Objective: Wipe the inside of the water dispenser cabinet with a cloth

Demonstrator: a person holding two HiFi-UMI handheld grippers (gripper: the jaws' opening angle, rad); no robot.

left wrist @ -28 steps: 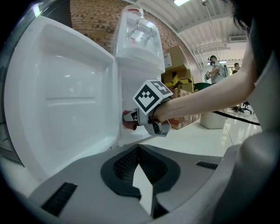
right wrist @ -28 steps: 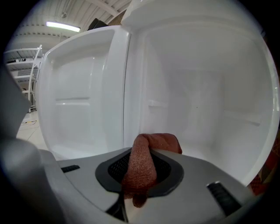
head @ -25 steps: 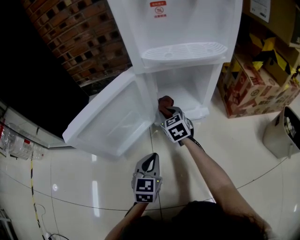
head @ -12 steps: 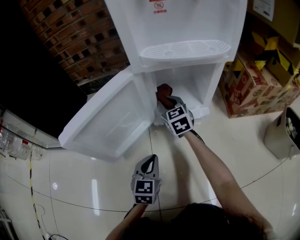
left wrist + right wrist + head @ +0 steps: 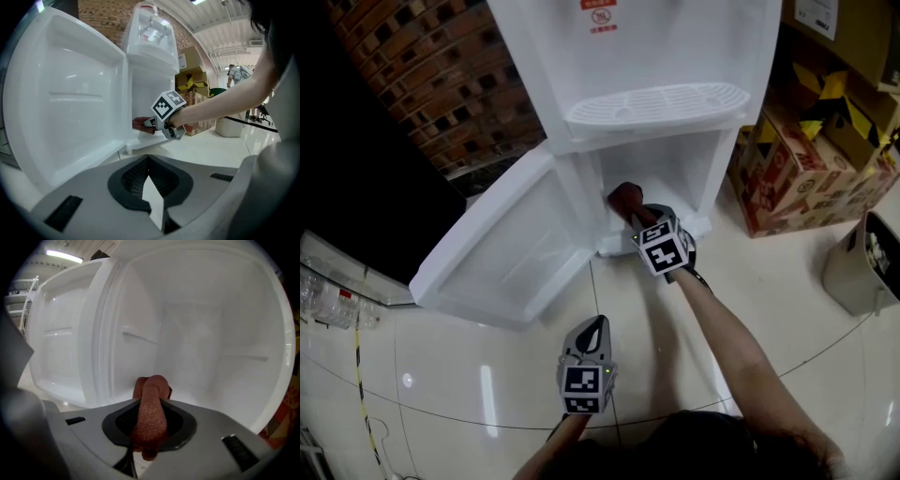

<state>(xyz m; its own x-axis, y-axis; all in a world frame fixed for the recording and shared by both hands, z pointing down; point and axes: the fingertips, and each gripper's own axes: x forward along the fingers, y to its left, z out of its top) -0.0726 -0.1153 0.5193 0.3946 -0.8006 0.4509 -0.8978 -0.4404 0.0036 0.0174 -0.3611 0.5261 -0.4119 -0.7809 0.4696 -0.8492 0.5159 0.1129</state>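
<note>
Gripping the soft, probably light knit cloth (image 5: 149,418) by its bunched middle, right gripper (image 5: 632,210) fingers (image 5: 180,425) closed on it just inside the cabinet (image 5: 675,173) mouth. Left gripper (image 5: 593,328) fingers together, empty, well back above the floor (image 5: 487,375).

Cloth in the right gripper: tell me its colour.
Rusty reddish-brown; the cloth shows best in the right gripper view, pinched by the right gripper.

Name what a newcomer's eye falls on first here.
The white water dispenser, its lower cabinet door swung wide open to the left. At the cabinet's mouth the right tongs clamp a reddish-brown cloth; the left tongs hang shut and empty over the glossy floor.
</note>
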